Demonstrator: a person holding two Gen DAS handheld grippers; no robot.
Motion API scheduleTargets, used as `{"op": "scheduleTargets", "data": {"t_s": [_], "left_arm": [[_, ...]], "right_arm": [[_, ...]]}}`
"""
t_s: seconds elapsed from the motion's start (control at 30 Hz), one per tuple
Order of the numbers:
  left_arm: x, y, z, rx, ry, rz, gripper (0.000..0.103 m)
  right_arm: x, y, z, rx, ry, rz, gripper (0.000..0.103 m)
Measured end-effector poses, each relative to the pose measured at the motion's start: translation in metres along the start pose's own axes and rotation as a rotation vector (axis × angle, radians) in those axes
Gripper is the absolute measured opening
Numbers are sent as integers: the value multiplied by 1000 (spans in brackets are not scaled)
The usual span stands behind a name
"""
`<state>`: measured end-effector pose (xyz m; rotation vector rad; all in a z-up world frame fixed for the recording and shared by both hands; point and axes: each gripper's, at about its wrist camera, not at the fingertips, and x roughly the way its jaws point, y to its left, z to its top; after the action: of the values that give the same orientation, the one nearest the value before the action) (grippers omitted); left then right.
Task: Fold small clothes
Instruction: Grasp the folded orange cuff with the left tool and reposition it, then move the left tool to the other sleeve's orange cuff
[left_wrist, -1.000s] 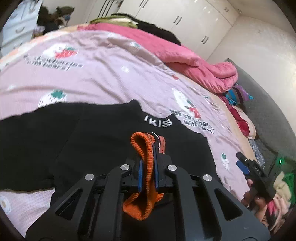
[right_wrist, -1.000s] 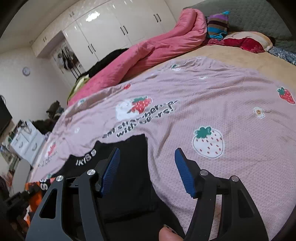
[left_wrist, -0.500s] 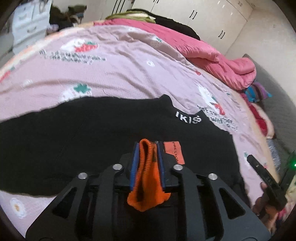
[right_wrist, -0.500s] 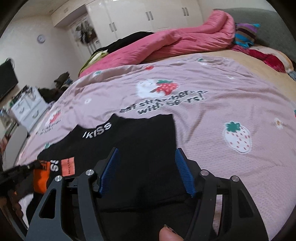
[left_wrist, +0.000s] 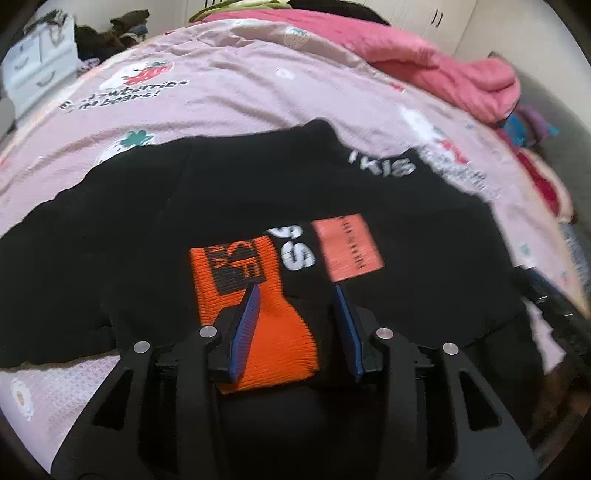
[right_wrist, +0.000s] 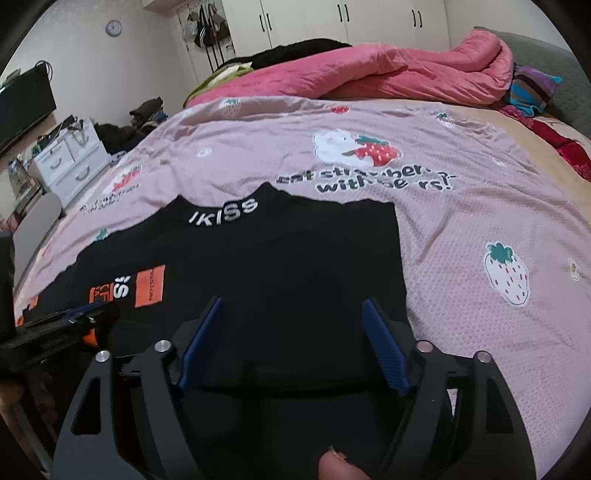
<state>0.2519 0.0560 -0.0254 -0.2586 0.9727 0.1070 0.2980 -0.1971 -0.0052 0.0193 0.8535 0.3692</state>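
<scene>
A black garment (left_wrist: 240, 206) with white "IKISS" lettering at its collar lies spread on the bed, also seen in the right wrist view (right_wrist: 295, 266). Its orange ribbed cuff (left_wrist: 258, 314) rests flat on the black cloth beside an orange patch (left_wrist: 347, 247). My left gripper (left_wrist: 295, 291) hovers just over the cuff. Its jaws are opening, and the blue pads stand clear of the cloth. My right gripper (right_wrist: 293, 301) is over the garment's near right part, jaws opening wide with nothing held. The left gripper (right_wrist: 74, 314) shows at the left edge of the right wrist view.
The bed has a pink strawberry-print sheet (right_wrist: 461, 221). A pink quilt (right_wrist: 388, 77) is bunched along the far side, with colourful clothes (right_wrist: 532, 88) at the right. White drawers (right_wrist: 70, 162) and a dark screen (right_wrist: 26, 107) stand left of the bed.
My left gripper sank and let go of the orange cuff, which now lies flat on the garment. My right gripper swung left over the black garment and its jaws spread wider.
</scene>
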Motion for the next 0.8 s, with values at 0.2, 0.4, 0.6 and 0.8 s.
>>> {"op": "scheduleTargets", "data": {"t_s": [0.2,0.4,0.6,0.8], "left_arm": [[2,5,1,-7,-5,-7,36],[-3,7,2,-19,-6,-23,38],[-21,19,6,-47,-45,21,59],[-40,38,5,-103,-92,42,81]], "right_arm": [[14,0,-6,-32,68,-74,85],[32,3,-17,-87,143,-147,86],[21,10,-11,-83,98,-98,93],[9,19,-6,-78,50,-73,97]]}}
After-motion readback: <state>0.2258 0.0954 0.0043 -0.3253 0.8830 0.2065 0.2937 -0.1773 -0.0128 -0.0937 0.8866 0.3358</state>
